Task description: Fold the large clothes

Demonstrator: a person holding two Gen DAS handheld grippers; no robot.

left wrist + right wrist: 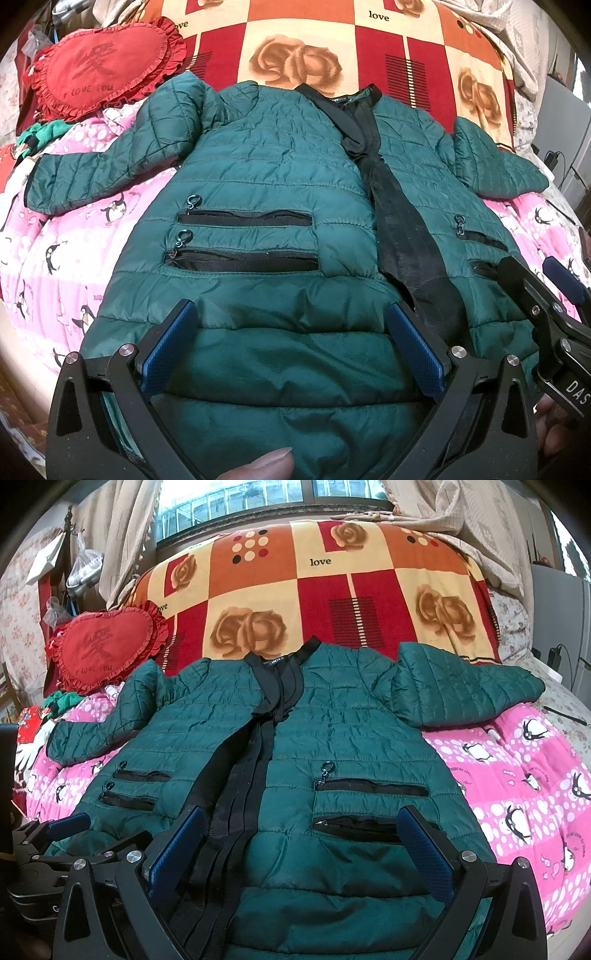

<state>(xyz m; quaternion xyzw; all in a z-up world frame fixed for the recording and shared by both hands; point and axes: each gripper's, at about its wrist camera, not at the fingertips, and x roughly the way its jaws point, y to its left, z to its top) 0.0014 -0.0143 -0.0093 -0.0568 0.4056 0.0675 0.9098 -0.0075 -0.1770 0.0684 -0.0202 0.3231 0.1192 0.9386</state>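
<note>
Jacket [266, 177] lay flat, front up, on the bed [74, 236], collar toward 12 o'clock. Left hand-held gripper [291, 343] and right hand-held gripper [303, 845] hovered released over its hem at 6 o'clock.

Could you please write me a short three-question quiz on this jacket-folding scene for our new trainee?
1. True or false: the green jacket lies front side up with both sleeves spread outward.
2. Multiple choice: the left gripper and right gripper are A) both open over the jacket's hem area, B) both shut on a sleeve, C) one open, one shut.
3. Short answer: what red object lies beyond the jacket's sleeve, at the left of both views?

Key:
1. True.
2. A.
3. A heart-shaped cushion with a frilled edge.
</note>
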